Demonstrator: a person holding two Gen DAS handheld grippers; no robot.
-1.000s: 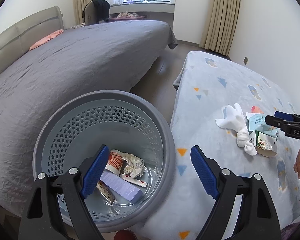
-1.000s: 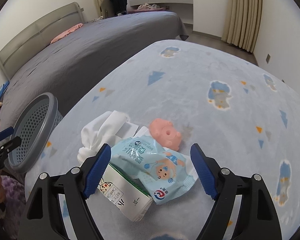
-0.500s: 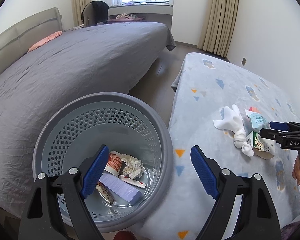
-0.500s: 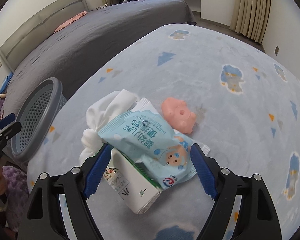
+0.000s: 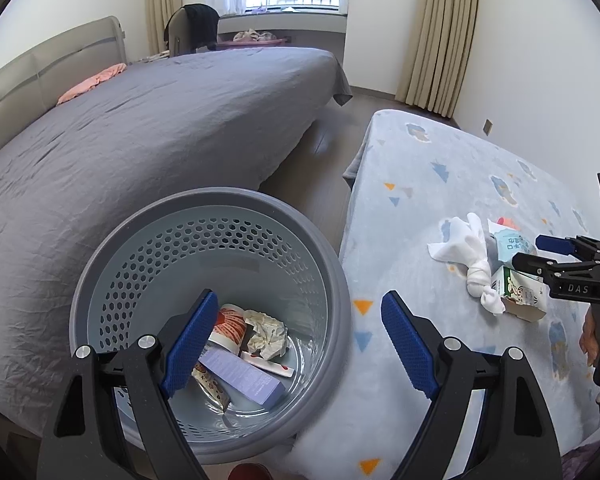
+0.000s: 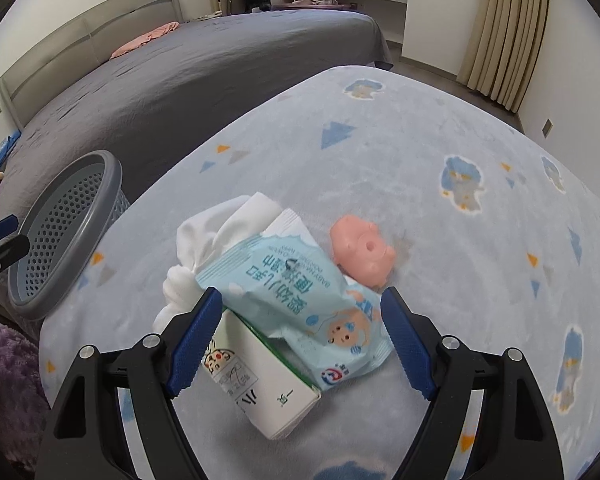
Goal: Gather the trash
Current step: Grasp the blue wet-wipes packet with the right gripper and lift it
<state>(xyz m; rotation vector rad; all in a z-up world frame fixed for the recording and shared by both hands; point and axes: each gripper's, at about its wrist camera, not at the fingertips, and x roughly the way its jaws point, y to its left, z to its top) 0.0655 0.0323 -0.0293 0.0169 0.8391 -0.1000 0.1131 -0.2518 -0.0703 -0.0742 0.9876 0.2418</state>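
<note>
A grey perforated trash basket (image 5: 332, 280) stands between the two beds, with a purple box (image 5: 244, 376), a crumpled tissue (image 5: 266, 332) and wrappers inside. My left gripper (image 5: 296, 344) is open and empty above its right rim. On the light blue blanket lie a blue wet-wipe pack (image 6: 300, 296), a white carton (image 6: 260, 384) under it, a knotted white sock (image 6: 204, 240) and a pink pig toy (image 6: 360, 254). My right gripper (image 6: 300, 340) is open, its jaws on either side of the pack and carton. It also shows in the left wrist view (image 5: 540, 252).
A large bed with a grey sheet (image 5: 160, 120) lies left of the basket. A strip of wood floor (image 5: 316, 176) runs between the beds. Curtains (image 5: 436, 36) and a window sill stand at the far wall. A purple rug (image 6: 12, 360) lies beside the basket.
My right gripper has moved forward and down until its open jaws flank the wipe pack and carton. My left gripper has drawn back slightly above the basket.
</note>
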